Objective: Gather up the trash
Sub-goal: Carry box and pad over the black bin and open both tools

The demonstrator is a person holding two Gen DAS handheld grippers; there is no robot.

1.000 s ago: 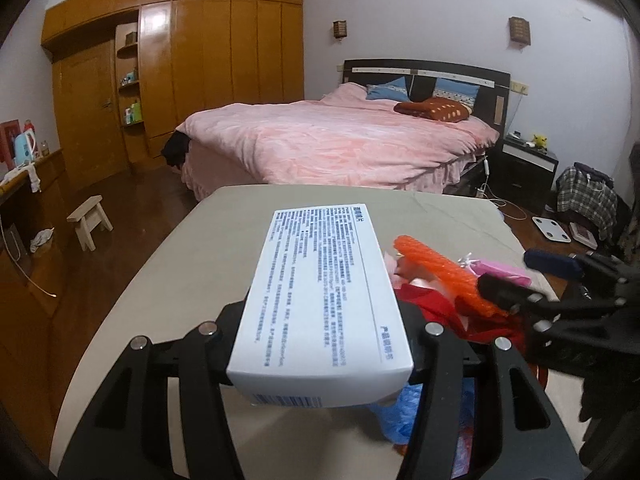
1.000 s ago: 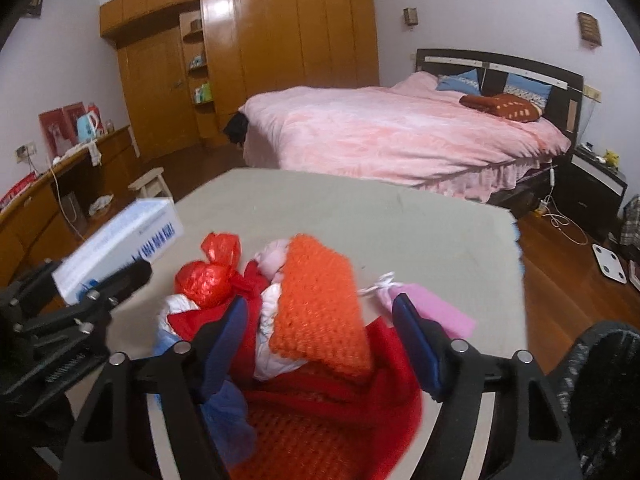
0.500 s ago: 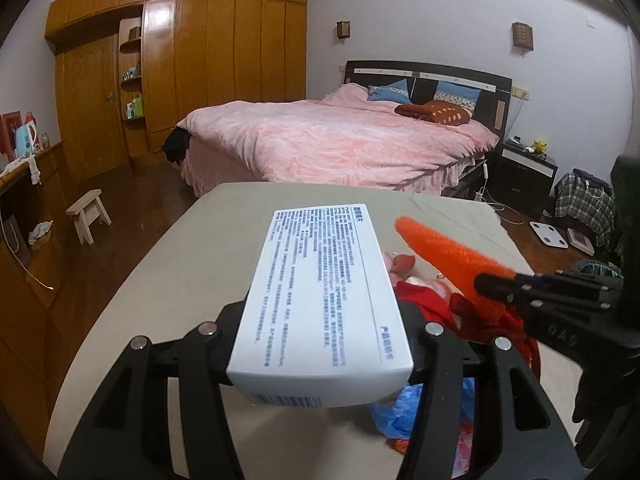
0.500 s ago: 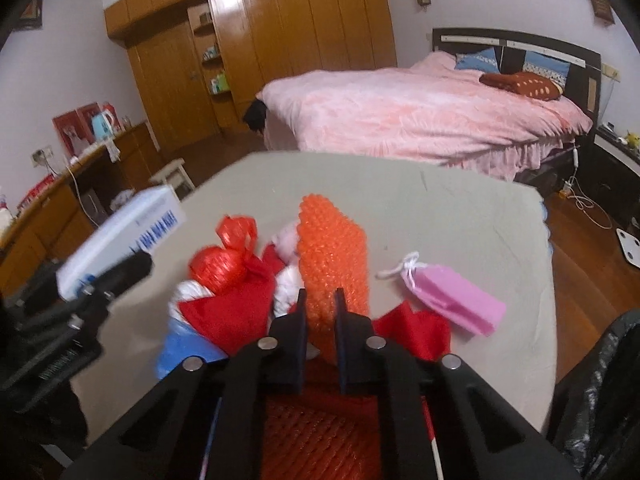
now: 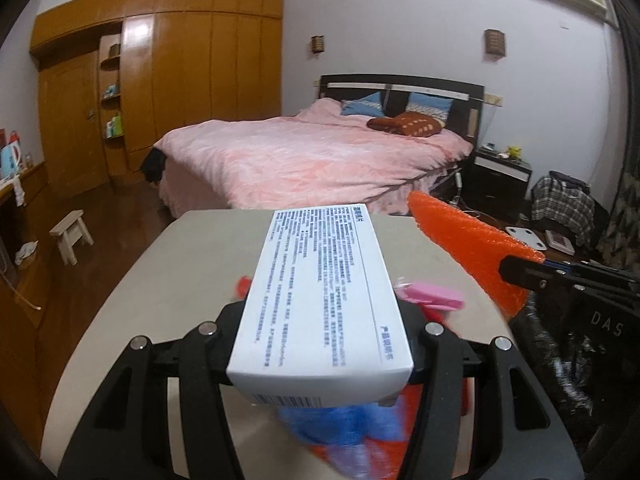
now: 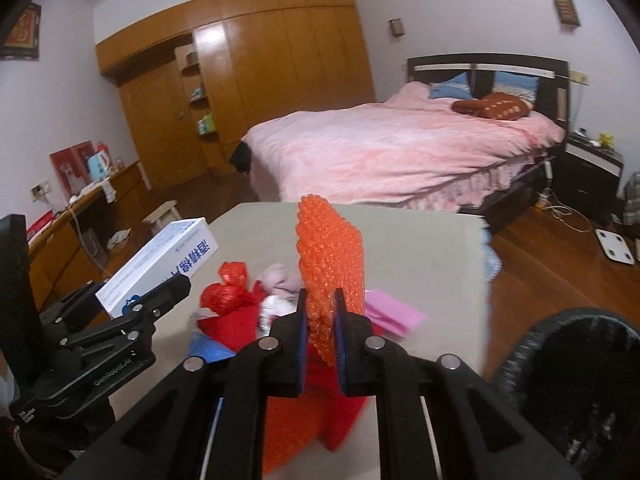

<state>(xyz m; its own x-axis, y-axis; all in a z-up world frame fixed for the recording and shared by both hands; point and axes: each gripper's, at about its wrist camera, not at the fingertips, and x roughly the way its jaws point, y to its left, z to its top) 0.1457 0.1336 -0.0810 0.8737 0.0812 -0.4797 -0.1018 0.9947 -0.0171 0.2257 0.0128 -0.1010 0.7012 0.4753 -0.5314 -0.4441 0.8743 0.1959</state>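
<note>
We grip the white box (image 5: 320,312) in our left tool (image 5: 320,344) and the orange bubble wrap (image 6: 332,272) in our right tool (image 6: 320,320), lifted off the counter (image 6: 420,248) for binning.

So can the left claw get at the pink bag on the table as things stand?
Probably not yet. The left claw is shut on the white box, so it has no free grip. The pink bag lies uncovered on the table, just beyond the red trash pile.
</note>
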